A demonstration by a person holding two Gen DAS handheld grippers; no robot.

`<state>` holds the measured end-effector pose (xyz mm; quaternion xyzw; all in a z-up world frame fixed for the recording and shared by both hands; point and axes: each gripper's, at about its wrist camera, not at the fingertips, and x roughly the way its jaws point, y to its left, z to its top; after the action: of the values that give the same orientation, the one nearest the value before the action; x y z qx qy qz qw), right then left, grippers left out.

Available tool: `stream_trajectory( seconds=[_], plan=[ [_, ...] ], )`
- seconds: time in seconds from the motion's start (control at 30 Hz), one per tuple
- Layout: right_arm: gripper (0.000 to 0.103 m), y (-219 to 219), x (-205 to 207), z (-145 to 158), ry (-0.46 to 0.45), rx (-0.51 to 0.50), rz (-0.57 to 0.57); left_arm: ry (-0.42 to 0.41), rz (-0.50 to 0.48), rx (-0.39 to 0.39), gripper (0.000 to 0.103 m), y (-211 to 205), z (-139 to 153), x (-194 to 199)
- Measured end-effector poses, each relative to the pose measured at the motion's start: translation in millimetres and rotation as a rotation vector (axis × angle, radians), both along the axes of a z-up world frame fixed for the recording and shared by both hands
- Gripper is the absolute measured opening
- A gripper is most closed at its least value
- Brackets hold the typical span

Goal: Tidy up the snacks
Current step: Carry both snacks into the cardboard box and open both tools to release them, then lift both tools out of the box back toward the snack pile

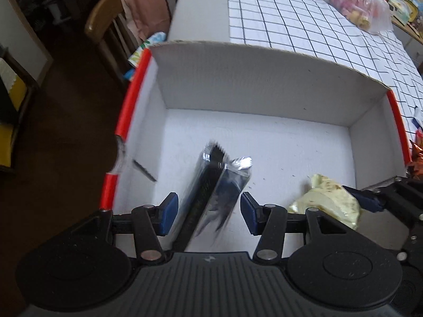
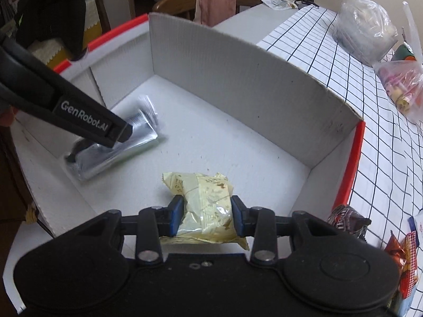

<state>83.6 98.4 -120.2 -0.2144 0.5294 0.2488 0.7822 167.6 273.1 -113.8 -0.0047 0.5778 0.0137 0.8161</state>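
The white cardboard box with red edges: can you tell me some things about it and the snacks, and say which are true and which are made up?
1. The right gripper is shut on a pale yellow snack packet. True.
2. The white cardboard box with red edges is full of snacks. False: only two packets show in it.
3. The dark shiny foil packet sits between the left gripper pads. True.
4. The table has a plain red cloth. False: the white checked tablecloth has dark lines.

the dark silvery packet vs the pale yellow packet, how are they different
The dark silvery packet is long, glossy and blurred, with gaps to the left tool's pads. The pale yellow packet is short, puffy and gold-speckled, pinched firmly by the right tool. Both are sealed snacks inside the white box.
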Motion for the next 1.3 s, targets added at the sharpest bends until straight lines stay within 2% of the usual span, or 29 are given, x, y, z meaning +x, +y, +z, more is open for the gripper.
stream_trajectory(
  seconds=[0.07,0.23,0.37,0.43,0.67,0.87,1.0,1.3],
  plan=[
    [0.035,-0.6,1.9,-1.1,0.01,0.001,-0.003,0.005,-0.015,0.021,0.051,-3.6,-2.3,0.2],
    [0.04,-1.9,4.7,2.3,0.009,0.011,-0.008,0.014,-0.022,0.022,0.051,-5.4,-6.5,-3.5],
    [0.05,-7.2,1.5,15.1,0.002,0.068,-0.021,-0.004,-0.018,0.011,0.051,-1.7,-2.6,-7.9],
    [0.051,-10.6,-0.5,22.8,-0.009,0.09,-0.027,-0.016,-0.017,-0.001,0.051,-0.4,0.3,-12.2],
    [0.062,-27.2,-8.2,54.8,-0.049,0.172,-0.075,-0.094,-0.031,-0.029,0.052,0.2,22.1,-28.0],
    [0.064,-39.2,-14.5,78.1,-0.083,0.23,-0.104,-0.165,-0.068,-0.047,0.055,-7.9,43.7,-43.9],
    [0.073,-47.8,-22.6,92.1,-0.11,0.267,-0.114,-0.216,-0.084,-0.052,0.063,-13.6,56.8,-54.6],
    [0.084,-75.1,-40.5,120.6,-0.154,0.351,-0.139,-0.305,-0.105,-0.048,0.066,-27.1,84.4,-79.0]
  ],
)
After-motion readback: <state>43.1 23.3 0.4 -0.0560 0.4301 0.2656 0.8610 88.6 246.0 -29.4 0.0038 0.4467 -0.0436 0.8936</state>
